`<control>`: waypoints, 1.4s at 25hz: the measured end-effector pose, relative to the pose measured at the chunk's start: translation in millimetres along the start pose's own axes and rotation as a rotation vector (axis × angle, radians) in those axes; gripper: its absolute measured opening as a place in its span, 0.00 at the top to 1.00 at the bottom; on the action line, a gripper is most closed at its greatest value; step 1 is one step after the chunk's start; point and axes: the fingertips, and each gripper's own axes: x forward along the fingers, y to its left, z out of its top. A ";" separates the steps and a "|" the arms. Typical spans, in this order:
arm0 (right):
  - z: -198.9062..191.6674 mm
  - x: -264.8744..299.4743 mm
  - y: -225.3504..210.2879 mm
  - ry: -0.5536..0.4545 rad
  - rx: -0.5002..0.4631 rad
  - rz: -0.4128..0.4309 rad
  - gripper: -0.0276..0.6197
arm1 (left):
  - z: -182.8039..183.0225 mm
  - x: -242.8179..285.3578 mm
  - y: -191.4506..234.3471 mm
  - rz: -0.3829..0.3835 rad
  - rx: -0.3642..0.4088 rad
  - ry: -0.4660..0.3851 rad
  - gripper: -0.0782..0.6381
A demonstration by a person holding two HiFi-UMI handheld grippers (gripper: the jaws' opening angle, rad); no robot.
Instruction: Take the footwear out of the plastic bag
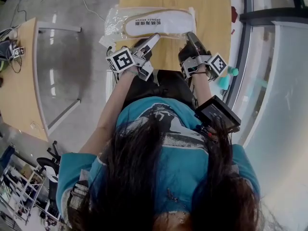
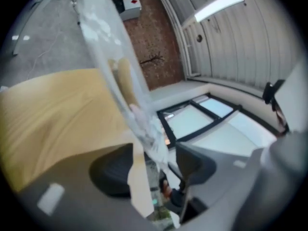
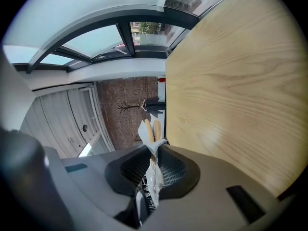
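1. A clear plastic bag (image 1: 115, 20) lies crosswise on the wooden counter (image 1: 211, 8), in front of the person.
2. A white slipper (image 1: 159, 24) with a tan edge lies inside the bag, wholly enclosed by the film.
3. The left hand-held gripper (image 1: 151, 41) reaches to the bag's near edge, left of the middle.
4. In the left gripper view, the left hand-held gripper (image 2: 154, 163) has its jaws standing well apart. The bag's film (image 2: 108, 52) runs down between them, and neither pad presses on it.
5. The right hand-held gripper (image 1: 191, 38) is at the bag's near right corner.
6. In the right gripper view, the right hand-held gripper (image 3: 153, 166) has its jaws clamped together on a crumpled fold of the bag (image 3: 151, 129), with the counter (image 3: 240, 81) beside it.
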 end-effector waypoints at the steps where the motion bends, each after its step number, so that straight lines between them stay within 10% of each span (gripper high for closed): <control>1: -9.0 -2.5 1.0 0.007 -0.001 0.001 0.87 | 4.9 -2.1 -0.6 -0.011 -0.031 -0.022 0.52; 8: -39.3 -7.7 0.9 0.080 -0.042 0.005 0.87 | 17.3 -5.2 5.1 -0.067 -0.108 -0.058 0.68; 24: -79.3 -36.1 19.1 0.406 -0.811 -0.079 0.81 | 15.4 -31.1 0.1 -0.218 -0.199 -0.030 0.76; 35: -51.3 -45.7 41.9 0.376 -0.886 -0.040 0.80 | 31.5 -43.5 -2.4 -0.240 -0.137 -0.010 0.76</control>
